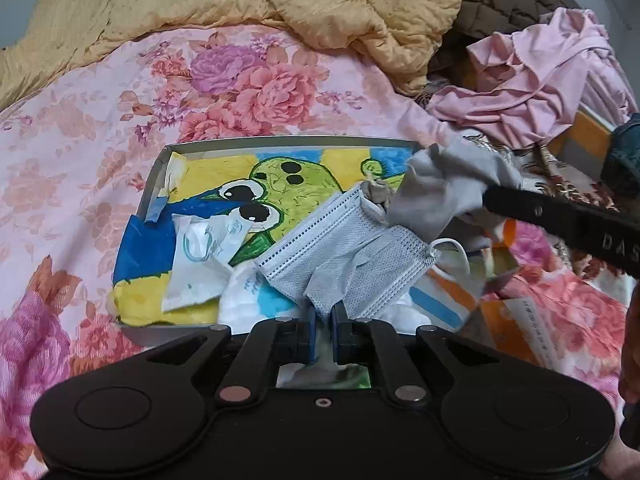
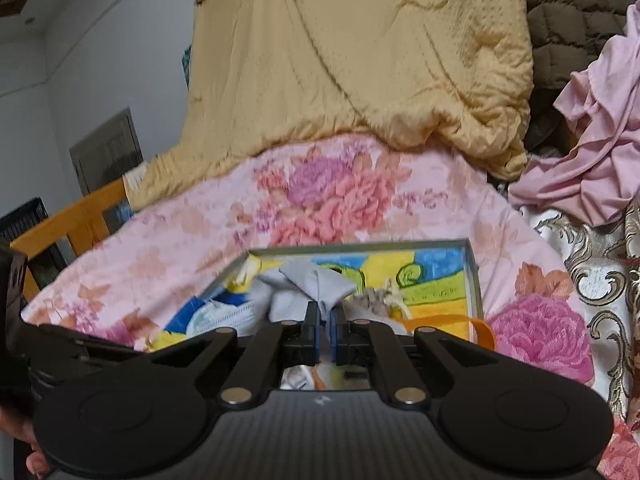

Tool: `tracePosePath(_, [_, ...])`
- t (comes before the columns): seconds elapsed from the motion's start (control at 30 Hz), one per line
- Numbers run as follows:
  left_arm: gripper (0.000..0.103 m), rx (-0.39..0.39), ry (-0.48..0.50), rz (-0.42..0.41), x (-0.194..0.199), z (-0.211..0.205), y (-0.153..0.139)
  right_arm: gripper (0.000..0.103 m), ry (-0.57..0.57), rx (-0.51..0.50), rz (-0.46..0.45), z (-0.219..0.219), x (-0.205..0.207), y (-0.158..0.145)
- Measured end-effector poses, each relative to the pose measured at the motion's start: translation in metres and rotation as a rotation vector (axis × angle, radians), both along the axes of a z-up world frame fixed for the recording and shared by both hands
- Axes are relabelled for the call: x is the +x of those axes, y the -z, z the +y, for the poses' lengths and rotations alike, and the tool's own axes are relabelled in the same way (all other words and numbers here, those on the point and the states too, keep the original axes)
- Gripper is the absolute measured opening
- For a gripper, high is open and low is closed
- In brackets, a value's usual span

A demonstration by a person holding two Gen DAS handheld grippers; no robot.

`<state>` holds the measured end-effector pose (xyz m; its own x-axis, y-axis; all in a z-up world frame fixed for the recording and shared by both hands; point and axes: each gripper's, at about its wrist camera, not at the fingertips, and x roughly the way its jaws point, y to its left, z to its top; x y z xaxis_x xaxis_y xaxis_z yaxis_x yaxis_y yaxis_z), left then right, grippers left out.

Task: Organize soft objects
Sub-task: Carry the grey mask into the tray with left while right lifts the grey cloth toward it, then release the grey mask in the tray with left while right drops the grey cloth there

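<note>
Over the tray (image 1: 160, 168), the left claw (image 1: 323, 312) pinches a mask (image 1: 344, 248); at three o'clock the right claw (image 2: 325, 312) pinches grey cloth (image 2: 320, 280). Either could snag and spill out.

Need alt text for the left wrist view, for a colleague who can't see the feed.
The left gripper is shut on a grey face mask over a shallow tray with a cartoon drawing, on a pink floral bedspread. From the right, the right gripper holds a grey cloth above the tray. White packets lie inside.
</note>
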<state>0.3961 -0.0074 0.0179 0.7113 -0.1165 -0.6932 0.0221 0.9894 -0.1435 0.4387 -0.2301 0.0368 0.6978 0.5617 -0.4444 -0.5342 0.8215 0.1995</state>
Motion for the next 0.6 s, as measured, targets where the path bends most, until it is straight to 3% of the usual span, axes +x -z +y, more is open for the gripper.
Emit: tracePosePath(0.6, [0.008, 0.045, -0.02, 0.047, 0.05, -0.006, 0.02, 0.005, -0.001, -0.158, 0.148, 0.034, 0.042, 0.032])
